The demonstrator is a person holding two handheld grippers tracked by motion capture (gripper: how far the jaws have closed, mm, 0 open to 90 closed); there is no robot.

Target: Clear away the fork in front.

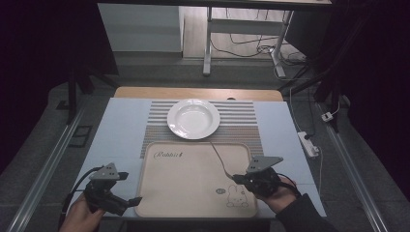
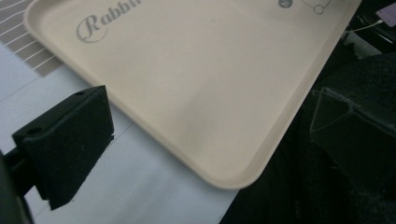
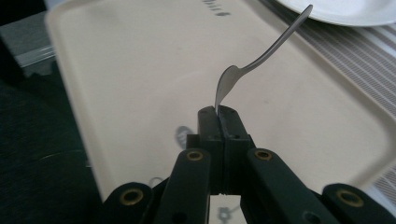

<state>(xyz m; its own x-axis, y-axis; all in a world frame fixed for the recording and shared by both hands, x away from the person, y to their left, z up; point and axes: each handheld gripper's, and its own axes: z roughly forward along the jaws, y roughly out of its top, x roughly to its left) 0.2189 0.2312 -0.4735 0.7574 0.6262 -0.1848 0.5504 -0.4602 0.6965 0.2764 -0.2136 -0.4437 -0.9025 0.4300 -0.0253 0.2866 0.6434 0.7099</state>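
- Jaws of your right gripper pinch a spoon at center frame, above the beige tray.
- Your left gripper stands wide, empty, at the tray's lower corner.

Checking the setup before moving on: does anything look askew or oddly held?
One thing: the right gripper pinches the spoon by its bowl, so the handle sticks out toward the white plate. The tray looks unspilled.

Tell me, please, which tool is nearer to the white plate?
Right: the right tool, gripping a spoon, sits below the plate; the left tool is at the tray's near-left corner.
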